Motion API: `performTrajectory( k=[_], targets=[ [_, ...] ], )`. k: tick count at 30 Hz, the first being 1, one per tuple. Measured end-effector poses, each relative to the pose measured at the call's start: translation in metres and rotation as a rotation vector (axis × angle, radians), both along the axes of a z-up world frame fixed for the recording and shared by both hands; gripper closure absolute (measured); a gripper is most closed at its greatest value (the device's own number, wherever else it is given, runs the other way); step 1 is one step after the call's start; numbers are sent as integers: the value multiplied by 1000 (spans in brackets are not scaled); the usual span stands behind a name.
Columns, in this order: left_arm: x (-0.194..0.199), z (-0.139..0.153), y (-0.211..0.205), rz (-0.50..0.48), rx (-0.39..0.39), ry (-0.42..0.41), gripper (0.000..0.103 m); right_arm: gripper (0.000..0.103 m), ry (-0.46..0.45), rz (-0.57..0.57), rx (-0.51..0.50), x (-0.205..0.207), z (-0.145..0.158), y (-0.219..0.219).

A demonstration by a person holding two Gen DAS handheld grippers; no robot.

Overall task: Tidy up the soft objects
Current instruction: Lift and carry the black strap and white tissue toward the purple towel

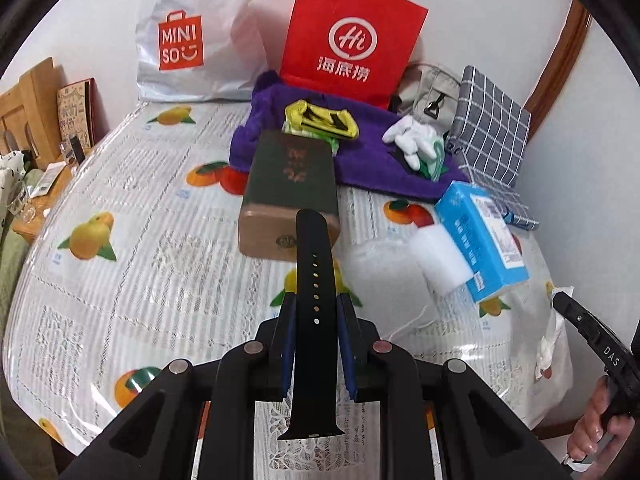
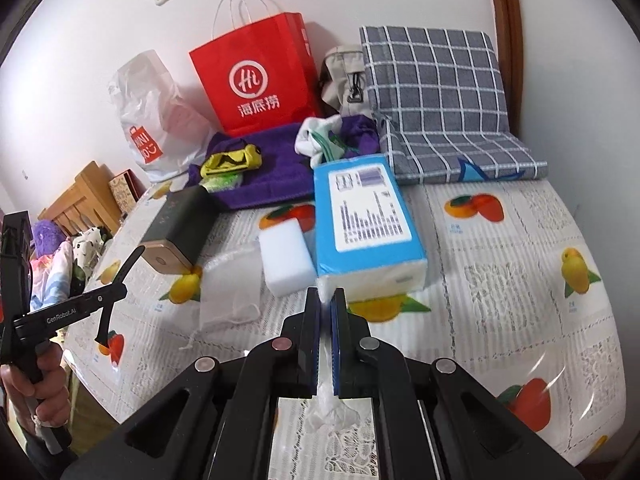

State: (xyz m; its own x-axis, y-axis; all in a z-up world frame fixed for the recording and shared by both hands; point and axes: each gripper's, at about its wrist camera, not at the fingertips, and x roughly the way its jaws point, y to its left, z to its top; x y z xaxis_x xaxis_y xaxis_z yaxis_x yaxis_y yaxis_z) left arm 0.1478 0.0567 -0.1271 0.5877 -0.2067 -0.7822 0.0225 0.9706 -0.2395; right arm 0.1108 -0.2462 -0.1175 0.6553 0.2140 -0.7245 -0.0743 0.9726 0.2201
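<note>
The left gripper is pinched on a black watch strap, whose long axis runs straight along the fingers, its free end pointing to twelve o'clock and its lug end hanging back toward the camera. The right gripper is fully closed on a thin clear plastic bag that trails down at six o'clock. Both are held clear above the fruit-print tablecloth.

From the left gripper, the dark green box lies just past the strap's tip at twelve o'clock, the purple towel beyond it. The white sponge sits at eleven o'clock from the right gripper, the blue tissue pack at twelve. Strap and bag appear well apart, so either hand must likely cross toward the other.
</note>
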Motion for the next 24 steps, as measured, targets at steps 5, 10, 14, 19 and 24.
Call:
performTrajectory(
  k=[5,10,14,19,24],
  targets=[
    [6,15,0,-2,-4,-20,85,98,-26,8,-8,7,19,4],
    [16,28,-3,-9,2,-37,84,98,-45,16,-15,17,32,7],
    [25,37,-5,-10,2,-47,84,98,-61,25,-26,26,42,10],
    [38,49,-7,-19,13,-58,84,98,-74,29,-28,38,50,13],
    [52,60,-11,-18,20,-68,84,98,-78,30,-14,55,54,15]
  ],
)
